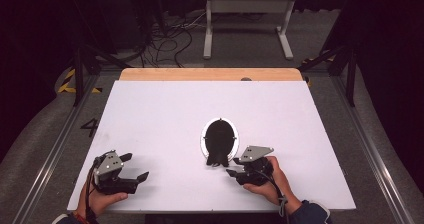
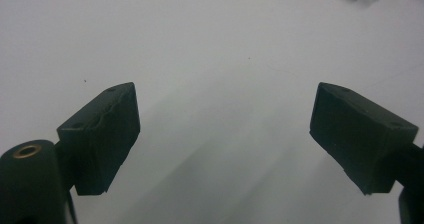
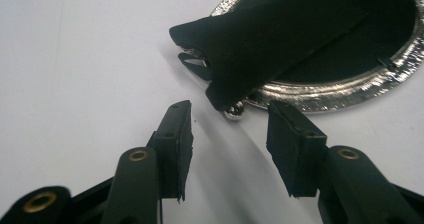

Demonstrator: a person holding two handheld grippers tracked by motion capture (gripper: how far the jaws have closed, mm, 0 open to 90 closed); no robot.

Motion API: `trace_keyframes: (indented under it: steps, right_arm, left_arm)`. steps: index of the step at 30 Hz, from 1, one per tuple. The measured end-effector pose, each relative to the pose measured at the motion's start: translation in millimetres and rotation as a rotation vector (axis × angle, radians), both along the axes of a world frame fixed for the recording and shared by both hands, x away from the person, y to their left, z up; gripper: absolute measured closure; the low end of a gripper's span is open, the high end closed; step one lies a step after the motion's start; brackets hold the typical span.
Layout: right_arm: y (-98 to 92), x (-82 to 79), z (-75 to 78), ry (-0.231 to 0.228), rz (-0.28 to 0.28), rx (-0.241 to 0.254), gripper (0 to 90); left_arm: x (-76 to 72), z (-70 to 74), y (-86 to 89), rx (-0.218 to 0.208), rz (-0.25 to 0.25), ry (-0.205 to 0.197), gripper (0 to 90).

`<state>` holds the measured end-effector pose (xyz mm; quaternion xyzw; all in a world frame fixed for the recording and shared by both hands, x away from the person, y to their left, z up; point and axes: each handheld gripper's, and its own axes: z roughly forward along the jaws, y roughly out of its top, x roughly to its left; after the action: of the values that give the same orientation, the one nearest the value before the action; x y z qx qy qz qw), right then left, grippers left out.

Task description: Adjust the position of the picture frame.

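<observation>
- The oval frame (image 1: 202, 138) lies on the table (image 1: 160, 114), right of centre, nearer the near edge.
- The stand flap (image 1: 218, 145) lies on the frame, its foot overhanging toward the near edge.
- The right gripper (image 1: 235, 174) sits just beside that foot, apart from it.
- The left gripper (image 1: 137, 168) sits by the near left corner, well apart from the frame.

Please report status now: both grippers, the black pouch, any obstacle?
Left gripper open, empty, apart at the table's near left. Right gripper open, just short of black pouch on silver oval frame. Nothing in the way.
</observation>
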<state>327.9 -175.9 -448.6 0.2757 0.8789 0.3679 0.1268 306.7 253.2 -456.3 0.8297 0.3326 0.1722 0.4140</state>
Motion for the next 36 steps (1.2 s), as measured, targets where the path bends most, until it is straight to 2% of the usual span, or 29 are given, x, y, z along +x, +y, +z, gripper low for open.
trace_keyframes:
  steps: [3, 6, 17, 24, 26, 28, 30, 36]
  right_arm:
    - [7.7, 2.3, -2.3, 0.001, -0.003, -0.031, 55.3]
    - [8.6, 4.6, -5.0, 0.018, -0.009, -0.043, 55.8]
    - [8.8, 9.5, -5.3, 0.035, 0.002, -0.021, 69.0]
    - [7.0, 14.3, -6.4, 0.078, 0.003, 0.039, 68.3]
    - [6.0, 17.6, -6.3, 0.104, -0.005, 0.075, 63.7]
    - [6.0, 18.3, -6.3, 0.110, -0.006, 0.085, 62.3]
    - [5.3, 20.9, -7.1, 0.137, -0.008, 0.112, 59.3]
    - [2.5, 27.2, -5.4, 0.180, -0.020, 0.166, 57.1]
  left_arm:
    - [-1.9, -1.1, -1.2, 0.003, 0.003, 0.006, 13.5]
    - [-3.0, -2.7, -2.3, 0.008, -0.004, 0.013, 13.5]
    - [-4.2, -4.5, -8.3, 0.020, -0.021, 0.026, 13.7]
    - [-3.4, -4.7, -8.8, 0.022, -0.026, 0.026, 13.8]
    - [-2.9, -5.5, -10.0, 0.018, -0.019, 0.032, 13.8]
    - [-1.8, -5.9, -10.0, 0.027, -0.023, 0.026, 13.7]
    - [0.0, -7.1, -10.6, 0.036, -0.021, 0.032, 13.8]
    - [4.3, -8.3, -11.7, 0.033, -0.026, 0.034, 13.9]
